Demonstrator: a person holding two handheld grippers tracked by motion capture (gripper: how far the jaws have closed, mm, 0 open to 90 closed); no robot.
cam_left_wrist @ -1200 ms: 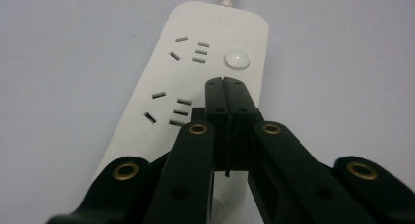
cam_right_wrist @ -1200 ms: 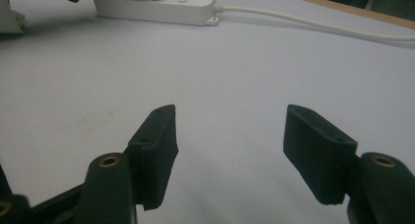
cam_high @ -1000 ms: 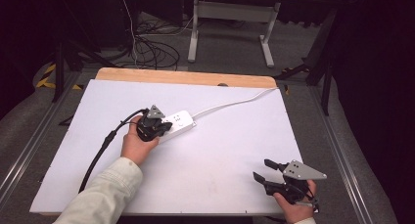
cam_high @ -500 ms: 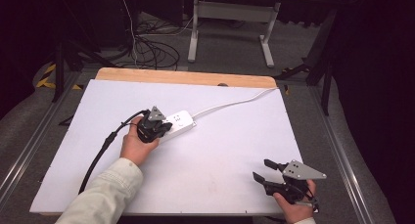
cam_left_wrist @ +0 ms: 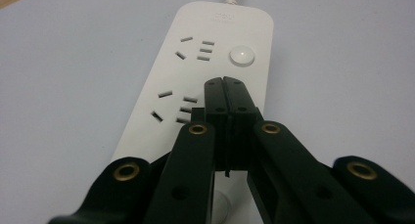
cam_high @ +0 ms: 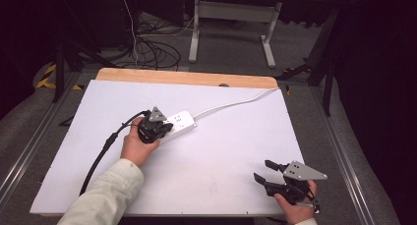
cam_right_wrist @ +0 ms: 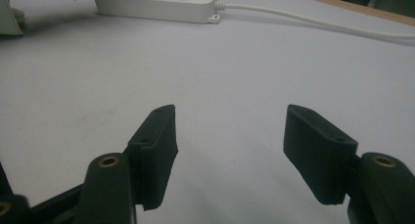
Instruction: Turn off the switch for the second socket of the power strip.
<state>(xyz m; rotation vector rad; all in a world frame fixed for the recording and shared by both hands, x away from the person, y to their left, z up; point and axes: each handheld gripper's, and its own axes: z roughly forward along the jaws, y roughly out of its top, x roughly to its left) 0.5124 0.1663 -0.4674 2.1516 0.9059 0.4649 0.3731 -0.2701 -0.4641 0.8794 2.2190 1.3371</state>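
Two hand-held grippers are on the white-topped bench (cam_high: 206,185). The left hand-held gripper (cam_left_wrist: 225,82) sits over the white plastic power strip (cam_high: 178,124), jaws pressed together with nothing between them, tips just short of the round white button (cam_left_wrist: 242,56). The strip lies left of centre, its long axis running diagonally, its white cord (cam_high: 236,104) trailing off towards the far right edge. The right hand-held gripper (cam_high: 264,171) rests at the near right corner, jaws spread wide and empty, pointing left towards the strip.
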